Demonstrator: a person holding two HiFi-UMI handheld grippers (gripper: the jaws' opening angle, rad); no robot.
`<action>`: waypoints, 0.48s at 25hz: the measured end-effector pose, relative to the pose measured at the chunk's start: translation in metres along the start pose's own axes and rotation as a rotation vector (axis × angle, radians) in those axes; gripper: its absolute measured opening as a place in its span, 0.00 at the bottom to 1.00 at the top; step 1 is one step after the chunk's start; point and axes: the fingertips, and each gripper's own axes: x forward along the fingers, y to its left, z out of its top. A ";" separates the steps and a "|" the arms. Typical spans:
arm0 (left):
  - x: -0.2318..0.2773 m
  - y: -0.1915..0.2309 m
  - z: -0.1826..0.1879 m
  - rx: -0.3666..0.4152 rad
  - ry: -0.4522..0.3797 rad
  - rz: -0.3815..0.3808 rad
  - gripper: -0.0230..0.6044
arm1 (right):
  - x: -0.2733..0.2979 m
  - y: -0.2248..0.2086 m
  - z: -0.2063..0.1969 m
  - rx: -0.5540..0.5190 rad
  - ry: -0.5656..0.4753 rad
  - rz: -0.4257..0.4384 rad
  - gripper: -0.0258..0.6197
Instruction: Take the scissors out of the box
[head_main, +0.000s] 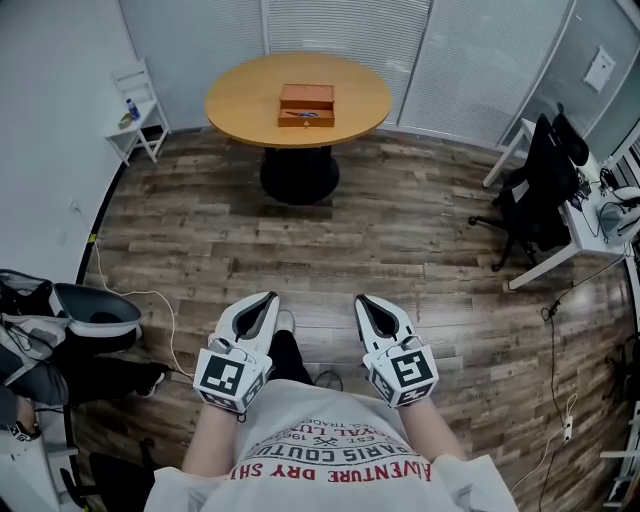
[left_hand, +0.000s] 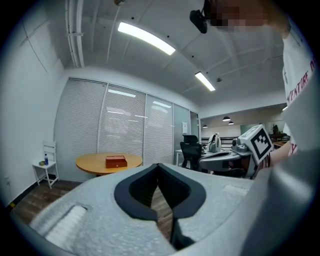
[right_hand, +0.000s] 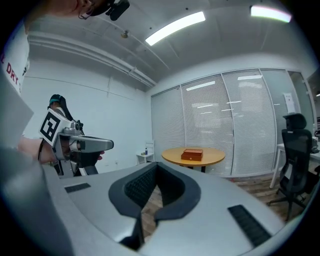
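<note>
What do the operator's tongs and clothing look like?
Left tongs and right tongs match: light grey teardrop shells, black ribbed inner pads, a black-and-white marker cube at each rear. Wearer: white short-sleeved T-shirt with red and dark print.

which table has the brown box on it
The round wooden table straight ahead: the brown box sits on its top. The white desk at right and small white stand at left lack it.

Reddish-brown box (head_main: 306, 104), honey-tan table (head_main: 240, 100), grey-brown plank floor (head_main: 400, 230), possibly blue bottle (head_main: 133, 108)
</note>
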 end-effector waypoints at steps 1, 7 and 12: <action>0.006 0.007 -0.002 -0.001 0.004 -0.003 0.05 | 0.009 -0.003 -0.001 0.005 0.005 -0.004 0.05; 0.050 0.060 -0.002 -0.012 0.005 -0.010 0.05 | 0.071 -0.026 0.003 0.033 0.025 -0.026 0.05; 0.094 0.119 0.004 -0.022 0.004 -0.030 0.05 | 0.137 -0.045 0.016 0.040 0.040 -0.047 0.05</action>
